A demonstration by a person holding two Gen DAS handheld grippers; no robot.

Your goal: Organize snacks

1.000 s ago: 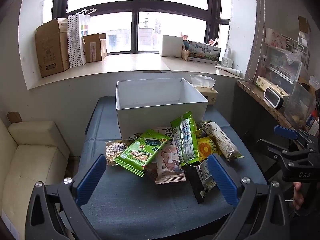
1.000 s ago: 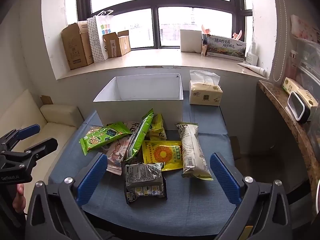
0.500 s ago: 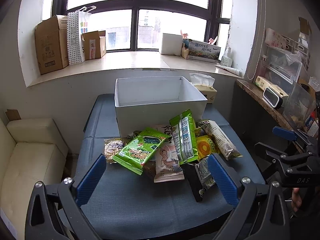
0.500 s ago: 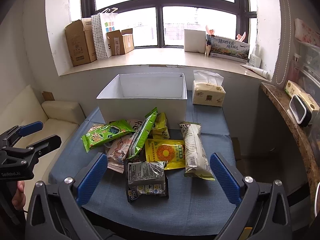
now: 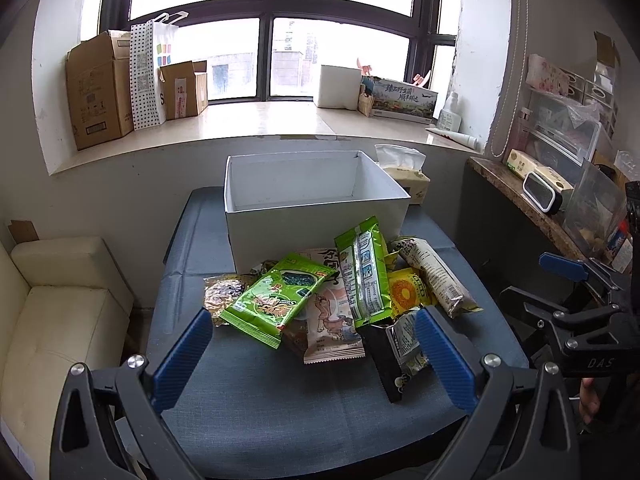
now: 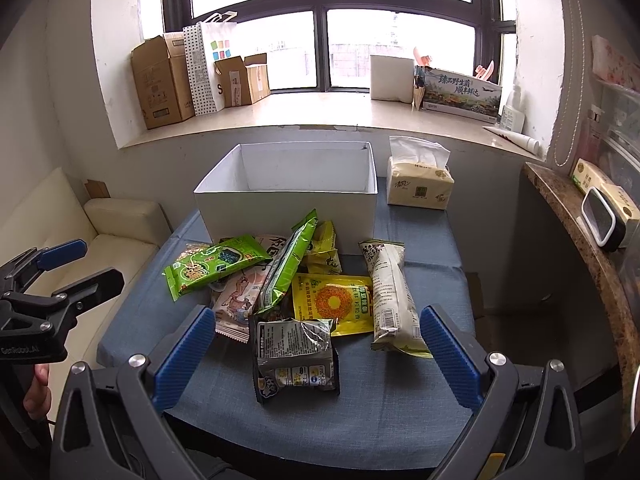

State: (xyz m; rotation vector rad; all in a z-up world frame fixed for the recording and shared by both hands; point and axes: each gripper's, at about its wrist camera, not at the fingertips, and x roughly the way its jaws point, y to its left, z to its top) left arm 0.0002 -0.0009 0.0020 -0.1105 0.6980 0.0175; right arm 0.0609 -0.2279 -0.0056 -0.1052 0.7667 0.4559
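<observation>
Blue tabletop (image 6: 400,408) bare between snack pile (image 6: 296,292) and near edge.

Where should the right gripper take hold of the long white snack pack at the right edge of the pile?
Long white snack pack: it lies flat, lengthwise away from the right gripper, clear of the pile. Probably come from above and pinch across its narrow mid-body; the open jaws look wide enough.

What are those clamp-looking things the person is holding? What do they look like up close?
Each tool is a black plastic frame with two arms, silver bolts at the joints, and ribbed blue pads on the fingertips. The left tool has "GenRobot.AI" printed on its side; the right tool shows the letters "DAS". No cables or sleeves are visible, only a bit of hand below each.
</observation>
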